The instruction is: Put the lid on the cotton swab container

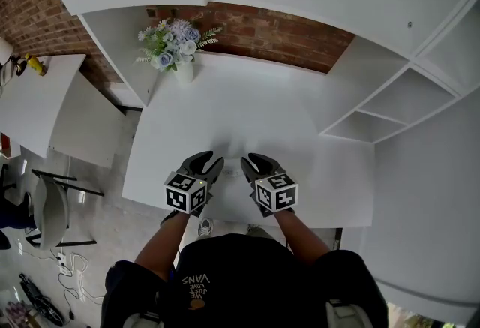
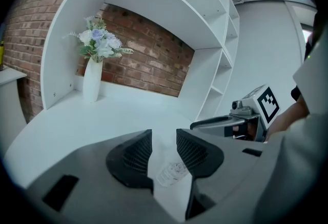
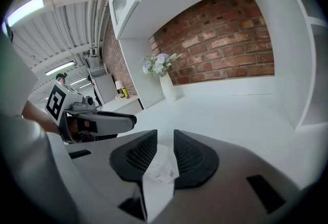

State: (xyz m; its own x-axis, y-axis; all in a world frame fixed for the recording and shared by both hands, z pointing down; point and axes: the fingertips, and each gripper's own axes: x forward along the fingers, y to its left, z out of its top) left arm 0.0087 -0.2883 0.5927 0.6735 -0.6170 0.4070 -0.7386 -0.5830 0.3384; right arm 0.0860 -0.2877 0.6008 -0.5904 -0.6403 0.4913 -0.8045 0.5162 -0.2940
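Closest to the lens, my left claw (image 2: 164, 138) is clamped on a clear plastic piece (image 2: 171, 172) with print on it, seated low between the ribbed pads (image 2: 134, 156). My right claw (image 3: 164, 138) is likewise closed on a second clear piece (image 3: 161, 165) bearing a small label. By my reading one is the lid and the other the cotton swab container, though the plastic is too faint for me to say which claw has which. Seen from above, both claws hang side by side, near but apart, over the near edge of the white surface (image 1: 225, 112). The capping is therefore not yet done: the two pieces have to be brought together, lined up and pressed shut. Room is generous. Ahead, the surface lies bare as far as the vase of flowers (image 1: 178, 52) against the brick wall (image 1: 270, 32). White shelves (image 1: 390, 112) close off the right side, and the left edge drops to the floor, where a chair (image 1: 49, 210) stands well clear.
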